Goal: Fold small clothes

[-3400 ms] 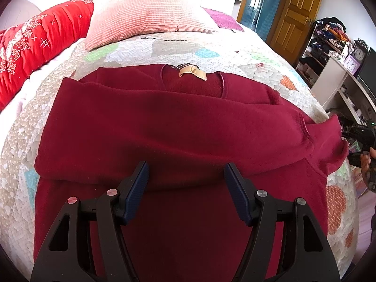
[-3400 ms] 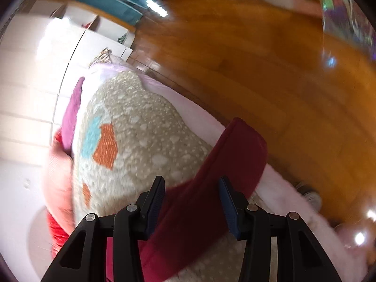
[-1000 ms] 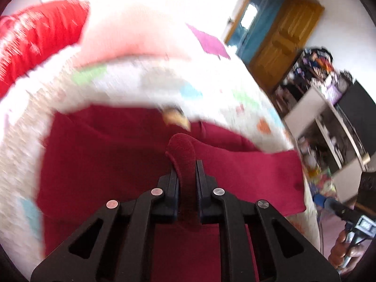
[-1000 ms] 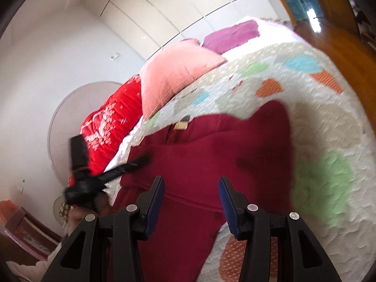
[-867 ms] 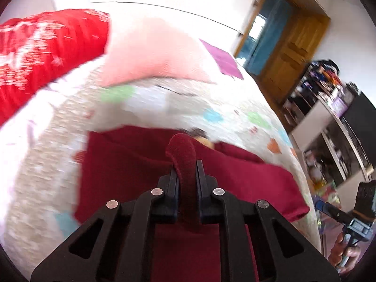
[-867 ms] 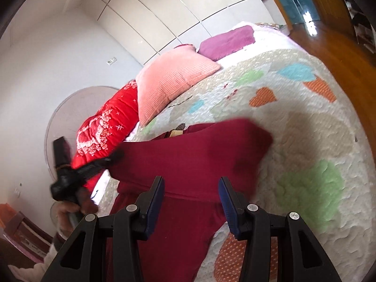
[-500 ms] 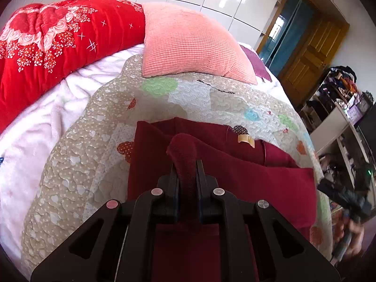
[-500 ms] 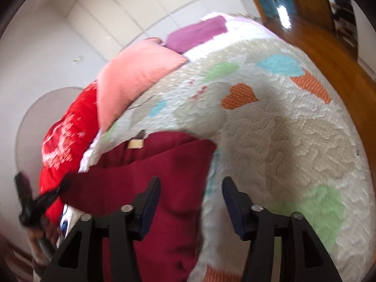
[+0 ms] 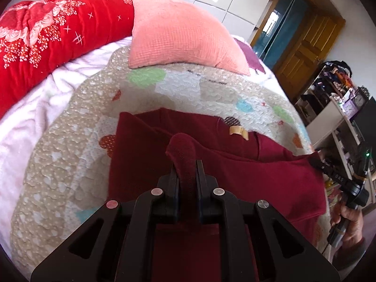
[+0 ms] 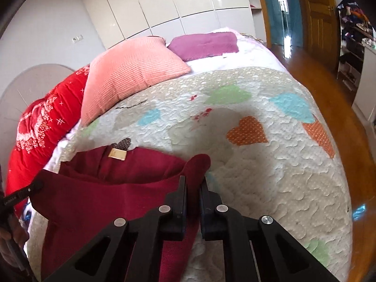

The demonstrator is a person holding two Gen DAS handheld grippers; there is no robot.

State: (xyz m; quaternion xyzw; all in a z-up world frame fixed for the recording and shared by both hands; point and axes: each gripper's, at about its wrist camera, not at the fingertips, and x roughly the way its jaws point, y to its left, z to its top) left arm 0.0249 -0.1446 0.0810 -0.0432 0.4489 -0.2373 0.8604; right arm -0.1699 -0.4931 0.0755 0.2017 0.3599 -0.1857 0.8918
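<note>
The left gripper [image 9: 187, 174] pinches a fold of one maroon sweater [image 9: 258, 178] lying near the quilt's [image 9: 58, 164] front edge; only this view shows a shelf [image 9: 333, 117]. The right gripper [image 10: 192, 193] clamps the sweater's other corner; only here appears a purple pillow [image 10: 204, 44] beside one pink pillow [image 10: 131, 75].
</note>
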